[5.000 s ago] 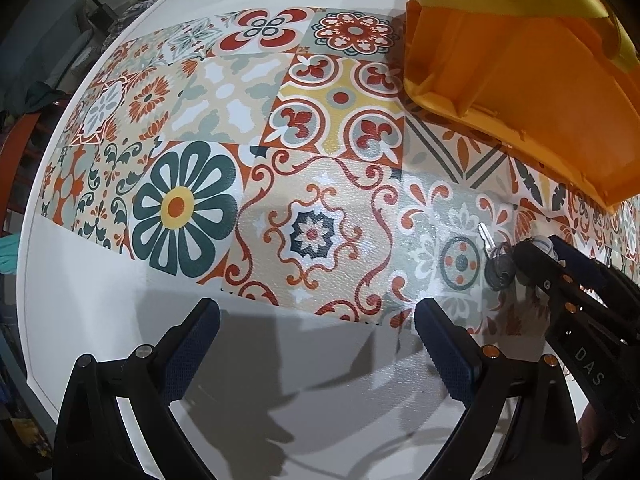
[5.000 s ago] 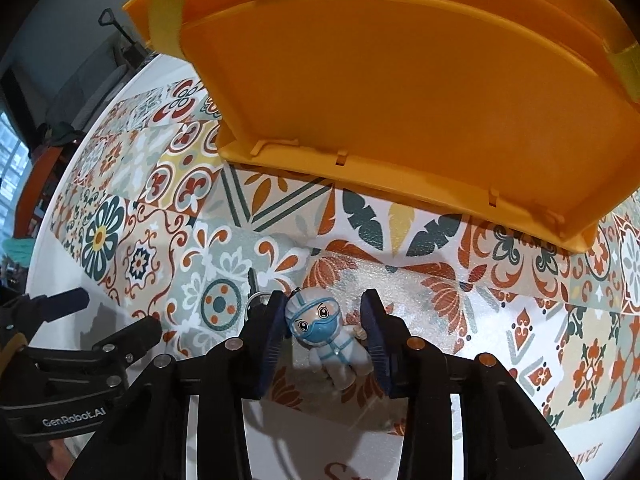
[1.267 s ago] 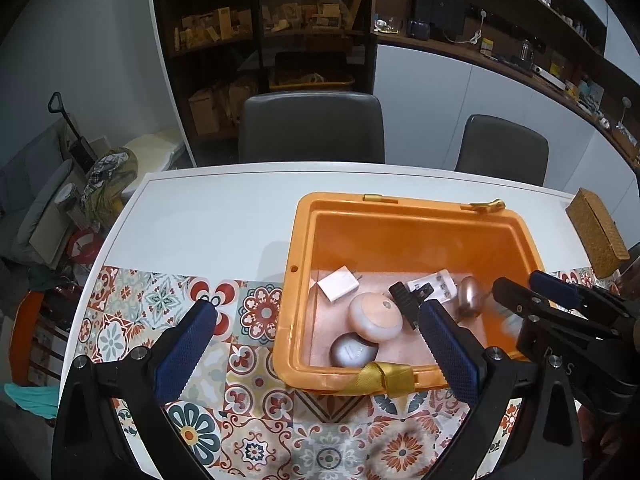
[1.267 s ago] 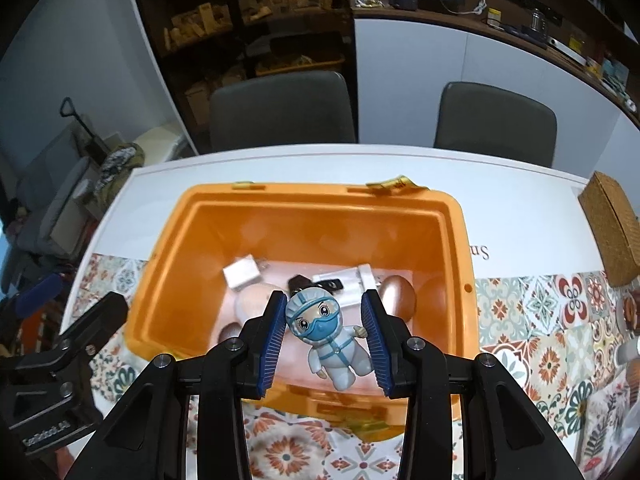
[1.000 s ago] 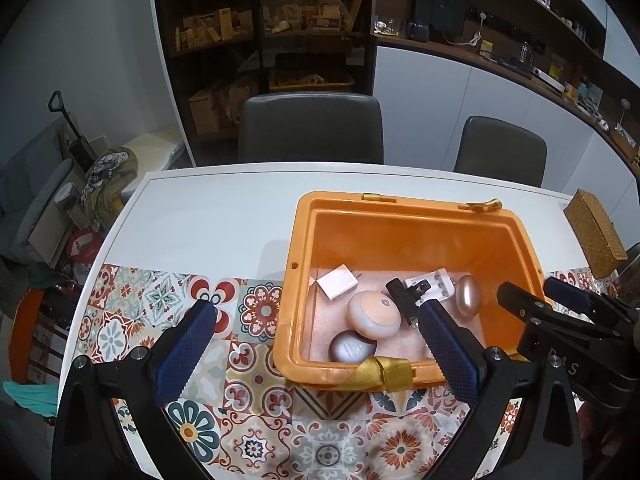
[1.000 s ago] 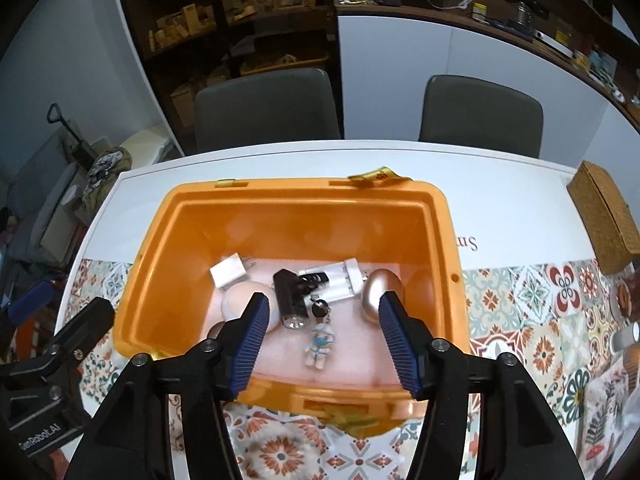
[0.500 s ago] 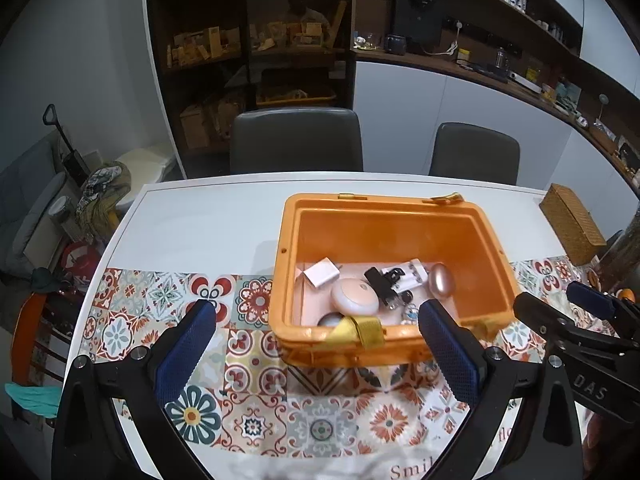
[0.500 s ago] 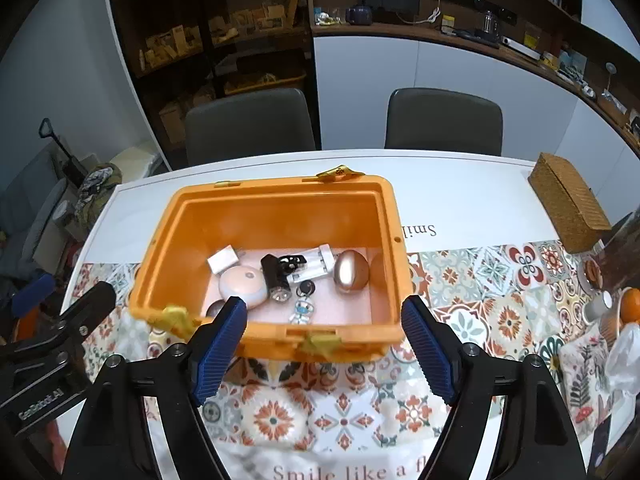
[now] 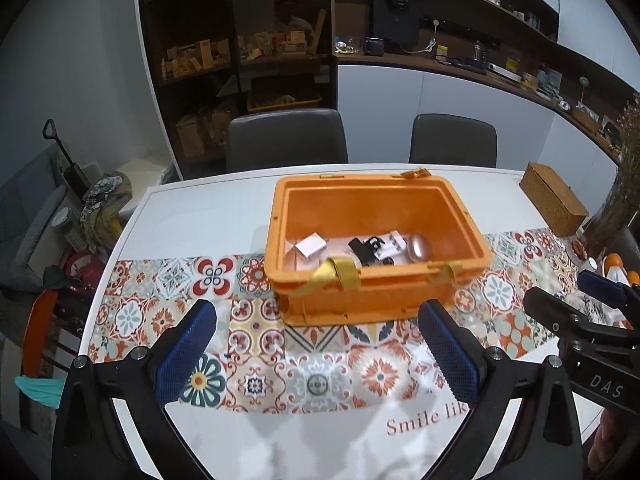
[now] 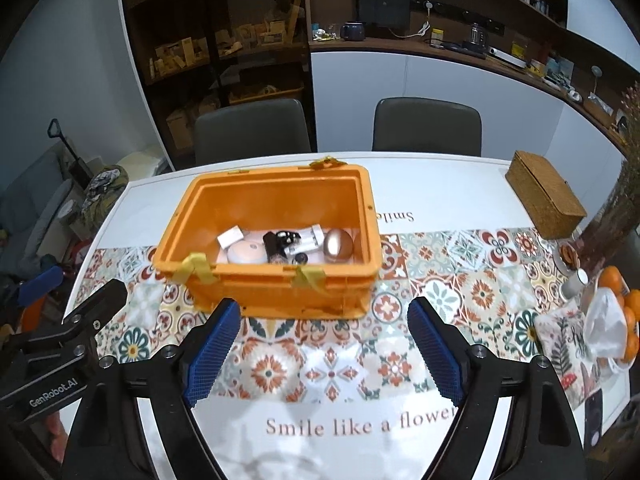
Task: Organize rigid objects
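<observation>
An orange plastic bin (image 9: 380,296) (image 10: 280,288) stands on the patterned table runner. Inside lie a white adapter (image 9: 311,245) (image 10: 231,236), a round pinkish case (image 10: 246,253), a black item (image 9: 362,251) (image 10: 272,250), a white strip (image 10: 310,236) and a bronze egg-shaped object (image 9: 419,246) (image 10: 338,245). My left gripper (image 9: 316,352) is open and empty, pulled back in front of the bin. My right gripper (image 10: 324,350) is open and empty, also in front of the bin. Each gripper shows at the edge of the other's view.
A wicker box (image 9: 554,204) (image 10: 544,204) sits at the table's right. Oranges in a bag (image 10: 612,320), a small jar (image 10: 573,282) and a printed cloth (image 10: 564,340) lie at the far right. Two grey chairs (image 10: 252,128) stand behind the table.
My right gripper opened above the bin and let the small astronaut figure fall in. Both grippers then drew back and up, away from the bin.
</observation>
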The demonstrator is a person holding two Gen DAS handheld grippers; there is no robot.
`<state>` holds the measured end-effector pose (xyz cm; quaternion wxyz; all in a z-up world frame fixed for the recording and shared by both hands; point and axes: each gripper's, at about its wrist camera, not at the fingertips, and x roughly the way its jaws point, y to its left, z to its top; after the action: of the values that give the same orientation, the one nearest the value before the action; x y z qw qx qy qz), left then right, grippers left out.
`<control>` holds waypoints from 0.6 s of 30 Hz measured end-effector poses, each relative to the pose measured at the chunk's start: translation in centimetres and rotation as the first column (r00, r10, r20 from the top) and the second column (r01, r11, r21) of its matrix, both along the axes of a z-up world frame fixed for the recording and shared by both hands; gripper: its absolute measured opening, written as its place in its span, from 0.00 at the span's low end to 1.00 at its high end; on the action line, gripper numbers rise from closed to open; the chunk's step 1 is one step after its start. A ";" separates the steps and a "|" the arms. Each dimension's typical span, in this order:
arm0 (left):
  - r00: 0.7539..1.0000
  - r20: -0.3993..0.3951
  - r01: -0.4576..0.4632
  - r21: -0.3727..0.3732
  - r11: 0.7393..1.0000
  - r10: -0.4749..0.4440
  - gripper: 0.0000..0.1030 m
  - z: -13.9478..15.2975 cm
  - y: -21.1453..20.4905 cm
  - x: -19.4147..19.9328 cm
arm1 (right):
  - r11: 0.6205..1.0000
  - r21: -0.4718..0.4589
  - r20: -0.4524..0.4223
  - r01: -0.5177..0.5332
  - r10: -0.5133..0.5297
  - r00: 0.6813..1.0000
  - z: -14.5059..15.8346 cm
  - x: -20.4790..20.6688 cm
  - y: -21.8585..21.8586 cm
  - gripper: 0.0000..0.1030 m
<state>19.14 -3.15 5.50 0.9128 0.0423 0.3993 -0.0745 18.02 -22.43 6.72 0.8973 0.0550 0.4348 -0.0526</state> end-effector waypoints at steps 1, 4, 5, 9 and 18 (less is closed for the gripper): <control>1.000 -0.001 0.001 0.001 1.000 -0.001 1.00 0.0 0.0 -0.4 | 1.000 0.003 0.000 0.003 -0.003 1.000 0.0 -0.7 -0.1 0.83; 1.000 -0.020 0.007 -0.001 1.000 -0.007 1.00 -0.4 -0.2 -1.8 | 1.000 0.004 -0.003 0.001 -0.001 1.000 -0.1 -2.1 -0.3 0.83; 1.000 -0.021 0.006 0.004 1.000 -0.006 1.00 -0.5 -0.3 -2.3 | 1.000 0.008 -0.006 0.001 -0.001 1.000 -0.2 -2.7 -0.4 0.83; 1.000 -0.024 -0.005 0.016 1.000 0.006 1.00 -1.0 -0.4 -4.3 | 1.000 0.008 -0.016 0.004 -0.004 1.000 -0.7 -4.3 -0.6 0.83; 0.999 -0.044 -0.022 0.031 0.999 0.023 1.00 -2.1 -0.7 -7.3 | 1.000 -0.012 -0.029 -0.010 0.010 1.000 -1.4 -7.4 -0.8 0.83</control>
<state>11.87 -3.89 3.35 0.9038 0.0501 0.4209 -0.0591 10.59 -23.23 5.29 0.8914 0.0466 0.4479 -0.0516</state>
